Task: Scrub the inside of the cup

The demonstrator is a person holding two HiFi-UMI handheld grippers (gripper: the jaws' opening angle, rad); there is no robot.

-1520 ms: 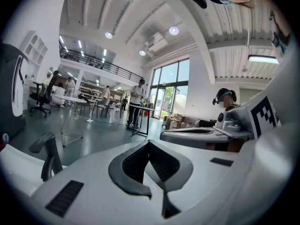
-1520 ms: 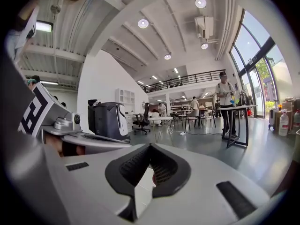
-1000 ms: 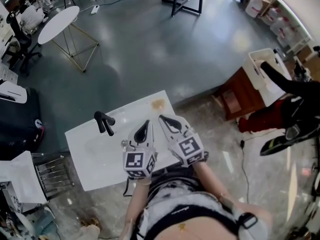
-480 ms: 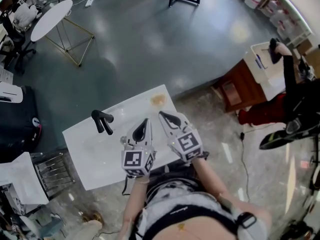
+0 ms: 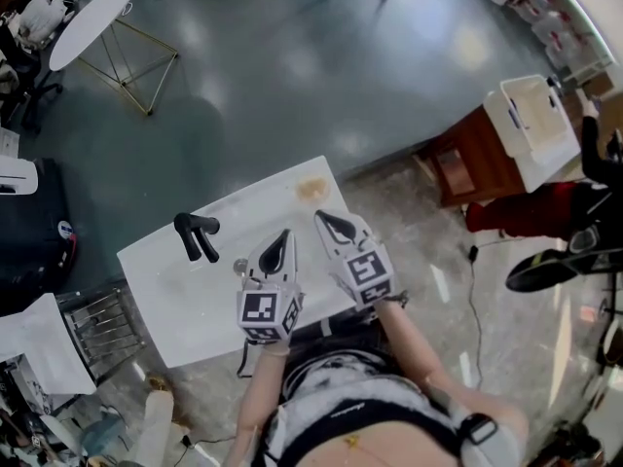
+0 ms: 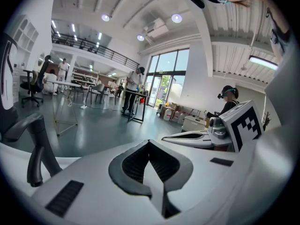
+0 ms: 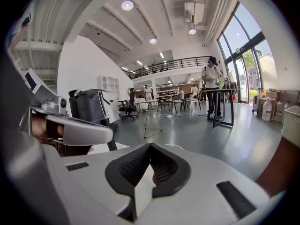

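Note:
I see no cup in any view. Both grippers hang side by side over the near edge of a white tabletop, and both are shut with nothing between their jaws. The left gripper points away from me, with its marker cube nearest my body. The right gripper lies just to its right. In the left gripper view the closed jaws fill the bottom and the right gripper shows beside them. In the right gripper view the jaws meet the same way, with the left gripper at the left.
A black two-pronged faucet stands on the tabletop left of the grippers. A small metal piece lies between it and the left gripper. A brownish patch marks the far right corner. A wire rack stands left of the table.
Both grippers have sunk a little toward the white tabletop, still shut and side by side. The head view has shifted slightly.

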